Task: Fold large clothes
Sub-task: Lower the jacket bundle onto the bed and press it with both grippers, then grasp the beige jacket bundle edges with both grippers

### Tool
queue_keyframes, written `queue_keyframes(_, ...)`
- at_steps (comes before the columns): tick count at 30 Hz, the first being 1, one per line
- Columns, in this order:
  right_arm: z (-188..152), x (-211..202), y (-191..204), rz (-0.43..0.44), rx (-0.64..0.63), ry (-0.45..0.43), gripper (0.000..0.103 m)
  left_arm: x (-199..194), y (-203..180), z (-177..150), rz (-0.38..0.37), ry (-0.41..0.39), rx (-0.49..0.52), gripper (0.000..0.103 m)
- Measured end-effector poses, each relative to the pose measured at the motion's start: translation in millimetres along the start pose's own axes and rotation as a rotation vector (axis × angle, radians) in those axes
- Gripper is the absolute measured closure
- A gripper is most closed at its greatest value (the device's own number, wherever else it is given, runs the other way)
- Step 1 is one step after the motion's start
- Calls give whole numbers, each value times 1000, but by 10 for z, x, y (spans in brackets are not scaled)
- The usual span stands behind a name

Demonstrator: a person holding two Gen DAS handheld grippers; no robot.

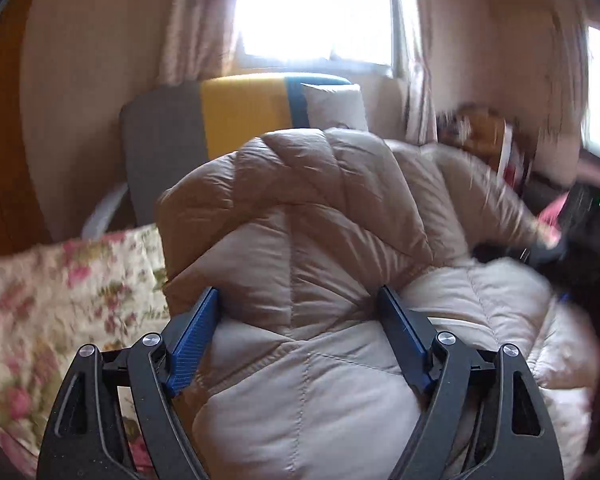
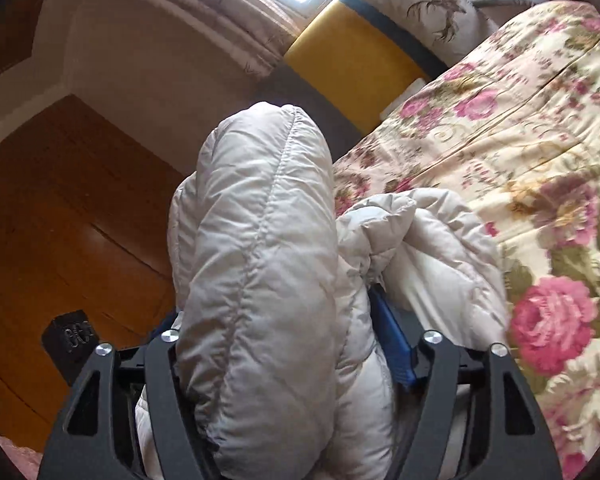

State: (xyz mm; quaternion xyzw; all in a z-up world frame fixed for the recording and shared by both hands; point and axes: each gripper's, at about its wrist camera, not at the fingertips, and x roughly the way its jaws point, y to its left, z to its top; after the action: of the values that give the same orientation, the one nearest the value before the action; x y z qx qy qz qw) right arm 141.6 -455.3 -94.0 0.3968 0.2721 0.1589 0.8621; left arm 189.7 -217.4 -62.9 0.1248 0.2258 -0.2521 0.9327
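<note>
A beige quilted puffy jacket (image 1: 300,200) fills the left wrist view, bunched up over a floral bed cover (image 1: 60,288). My left gripper (image 1: 298,292) has its blue pads (image 1: 196,340) pressed into a thick fold of the jacket from both sides. In the right wrist view another thick roll of the jacket (image 2: 260,200) stands up between the fingers of my right gripper (image 2: 276,304). It covers the left pad and bulges against the right blue pad (image 2: 392,340). More of the jacket lies crumpled on the floral bed cover (image 2: 520,140) to the right.
A yellow, grey and blue cushion (image 1: 240,112) and a white pillow (image 2: 428,8) stand at the head of the bed under a bright window (image 1: 312,8). Blurred dark and pink clutter (image 1: 580,220) lies at the right. Wooden floor (image 2: 60,220) with a small black box (image 2: 70,336) runs beside the bed.
</note>
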Motion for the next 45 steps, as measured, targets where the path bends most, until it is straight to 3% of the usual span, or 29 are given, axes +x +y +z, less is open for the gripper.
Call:
queue_keyframes(4,53,-435,121,-221,-25,-72,5,33,-307,-86,56,-21,128,24)
queue_keyframes(7,120,-668,600,-468,-121,-146,5,60,-409,-123,92,-32,154,24)
queue_keyframes(8,145,-709,813,-516,-173,-188,5,71,-434,-121,100,-33,162,24)
queue_keyframes(11,167,-637,1439,-546,-355,-263,7,44,-508,-135,132,-41,190,24)
queue_keyframes(13,143,-410,1684,-536,-439,-263,23,8,-523,-160,142,-54,199,24)
queue_keyframes(16,122,38,1730,-538,-478,-207,42,-46,-460,-176,144,-71,184,19)
queue_keyframes(19,59,295,1492,-626,-491,-171,52,-104,-410,-201,130,-82,144,12)
queue_keyframes(22,49,412,1035,-658,-383,-170,53,-95,-337,-187,68,-64,94,4)
queue_keyframes(26,-15,454,491,-666,-273,-164,53,-12,-369,-143,-7,-20,61,4)
queue_keyframes(29,-36,380,400,-661,-252,-160,52,-8,-389,-83,-9,28,73,4)
queue_keyframes(33,-34,369,385,-666,-251,-166,51,-43,-219,316,-93,73,-54,4)
queue_keyframes(36,-47,350,396,-666,-245,-172,51,99,-137,619,-59,93,-127,4)
queue_keyframes(39,-52,346,422,-669,-246,-178,51,425,-217,804,39,142,-72,4)
queue_keyframes(41,-48,340,422,-669,-245,-178,51,638,-267,823,87,166,-26,4)
queue_keyframes(45,-29,330,407,-675,-211,-177,51,1098,-319,660,111,275,1,3)
